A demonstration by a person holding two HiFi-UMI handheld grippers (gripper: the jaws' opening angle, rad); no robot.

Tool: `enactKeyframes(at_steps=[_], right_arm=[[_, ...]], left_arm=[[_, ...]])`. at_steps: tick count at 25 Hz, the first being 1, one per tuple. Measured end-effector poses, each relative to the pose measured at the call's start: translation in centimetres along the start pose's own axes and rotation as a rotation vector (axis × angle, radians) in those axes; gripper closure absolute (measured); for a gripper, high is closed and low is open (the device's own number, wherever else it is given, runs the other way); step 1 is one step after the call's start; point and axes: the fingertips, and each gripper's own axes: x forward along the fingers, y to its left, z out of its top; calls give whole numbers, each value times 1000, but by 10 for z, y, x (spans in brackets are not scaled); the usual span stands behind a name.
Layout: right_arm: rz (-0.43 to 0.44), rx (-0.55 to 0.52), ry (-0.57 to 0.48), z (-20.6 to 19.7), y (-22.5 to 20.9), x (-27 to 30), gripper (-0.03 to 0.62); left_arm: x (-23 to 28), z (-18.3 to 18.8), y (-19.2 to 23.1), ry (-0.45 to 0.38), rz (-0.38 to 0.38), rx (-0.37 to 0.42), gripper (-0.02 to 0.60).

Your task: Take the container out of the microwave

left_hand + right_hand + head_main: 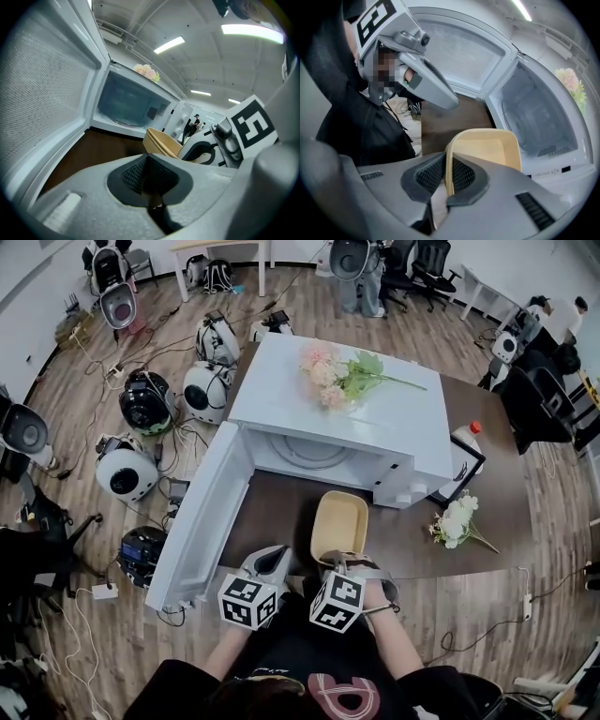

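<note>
As the microwave (394,437) gapes, the right claw (446,174) clamps the container (487,150).

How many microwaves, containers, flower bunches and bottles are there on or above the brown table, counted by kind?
Microwave: 1
Container: 1
Flower bunches: 2
Bottle: 1
Total: 5
</note>
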Motion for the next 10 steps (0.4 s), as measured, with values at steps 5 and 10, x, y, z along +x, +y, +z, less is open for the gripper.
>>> enactKeyframes(at_steps=[5, 10], right_arm=[[4, 0, 8, -4, -2, 0, 568], [18, -4, 5, -3, -2, 2, 568]], left_arm=[[4, 2, -2, 6, -5, 5, 572], [8, 2, -2, 13, -9, 6, 572]])
